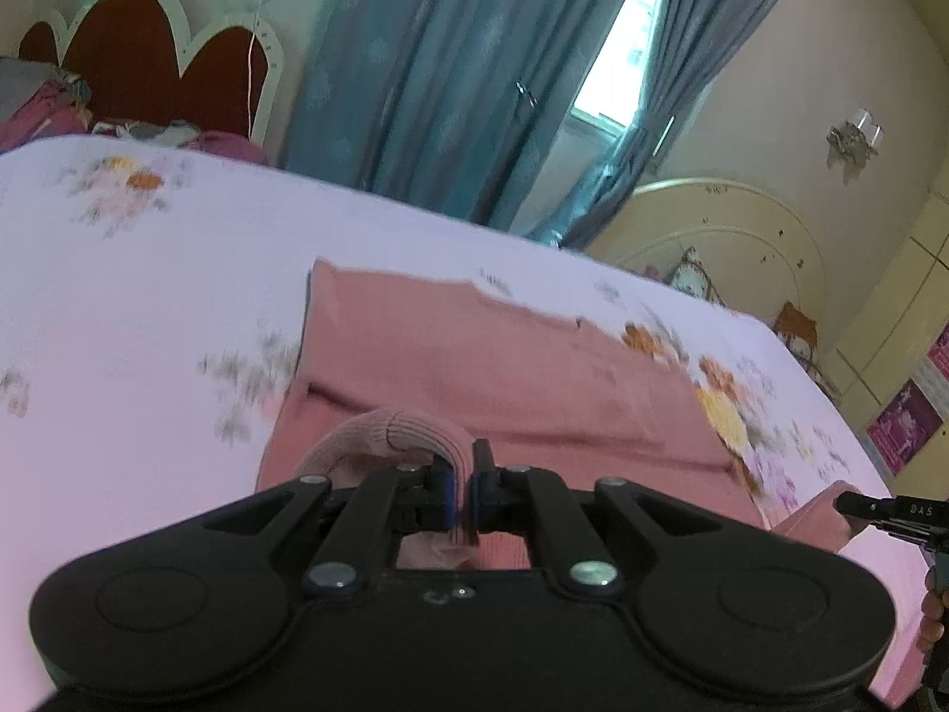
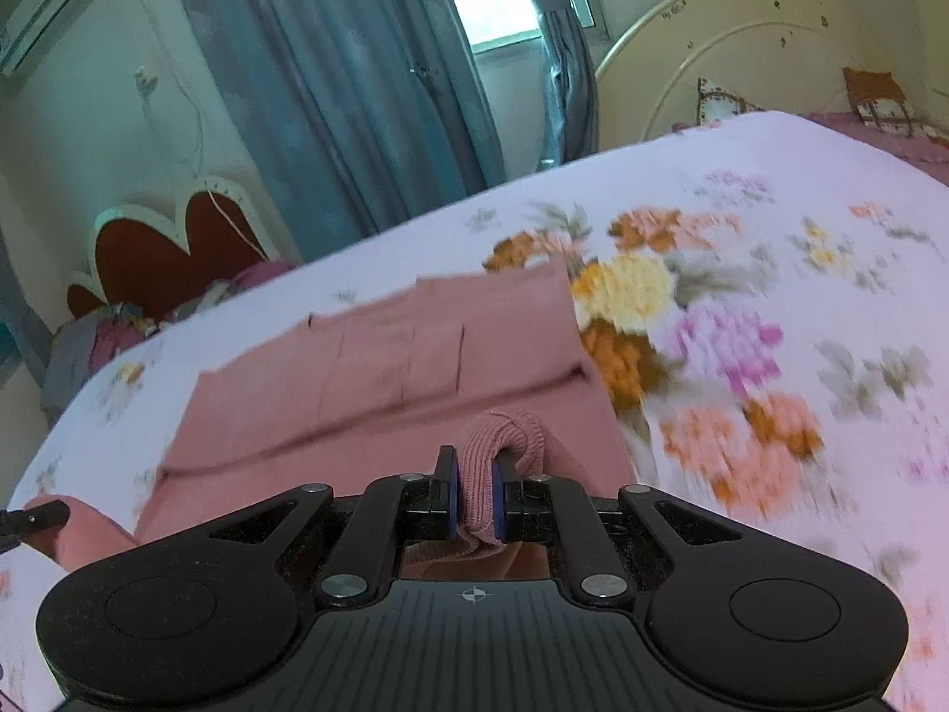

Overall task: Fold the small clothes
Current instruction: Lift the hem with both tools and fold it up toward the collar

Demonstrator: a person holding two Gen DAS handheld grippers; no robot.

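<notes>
While the pink garment (image 1: pixel 474 356) lies on the bedsheet (image 1: pixel 148 296), both tools (left tool (image 1: pixel 470 489), right tool (image 2: pixel 474 501)) clamp its ribbed hem.

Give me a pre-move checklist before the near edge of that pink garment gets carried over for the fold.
1. Left tool closed on the ribbed hem of the pink garment: ok.
2. Right tool closed on the ribbed hem too: ok, knit is pinched between the pads.
3. Both grips at matching points along the hem: cannot tell; each view shows mostly its own grip.
4. Far part of the garment lying flat on the floral bedsheet: ok, though one crease runs across it.
5. Sheet around the garment free of other items: ok in what shows.
6. Only one layer gripped: cannot tell; the fabric bunches at the pads.
</notes>
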